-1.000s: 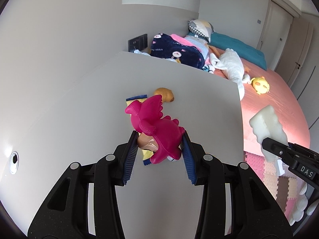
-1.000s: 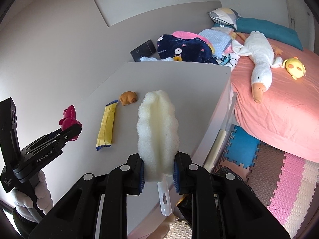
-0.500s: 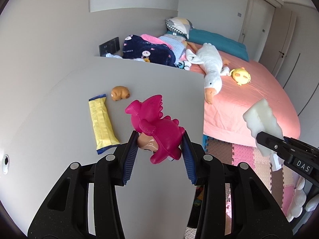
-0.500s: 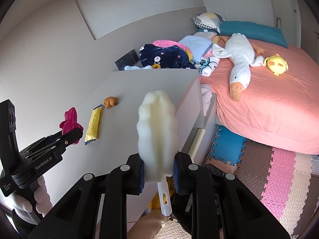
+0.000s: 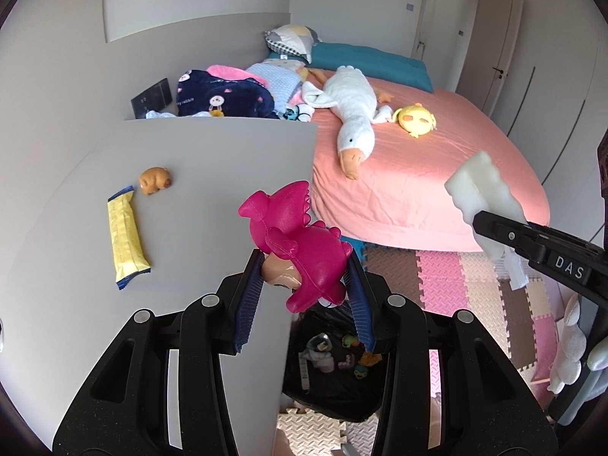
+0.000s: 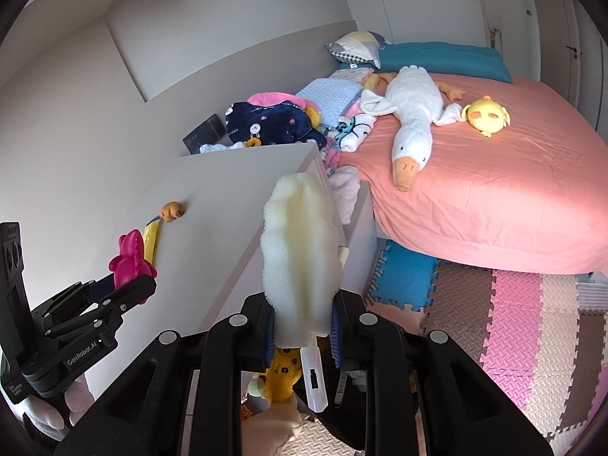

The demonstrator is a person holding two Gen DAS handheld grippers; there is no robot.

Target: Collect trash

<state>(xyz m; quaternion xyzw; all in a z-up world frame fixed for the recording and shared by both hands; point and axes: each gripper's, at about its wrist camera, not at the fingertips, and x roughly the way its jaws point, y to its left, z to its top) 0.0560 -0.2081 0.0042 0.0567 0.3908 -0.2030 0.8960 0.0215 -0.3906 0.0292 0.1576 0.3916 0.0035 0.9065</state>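
Now my left gripper (image 5: 304,296) clamps the pink toy (image 5: 300,243) directly above the near black bin (image 5: 334,372), while my right gripper (image 6: 302,326), farther right, grips the sponge (image 6: 300,254) upright by its base.

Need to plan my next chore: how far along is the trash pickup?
Done: some items lie in the black bin. In hand: left tongs grip a pink toy, right tongs a foam sponge. Left: yellow wrapper and brown figurine on the table.
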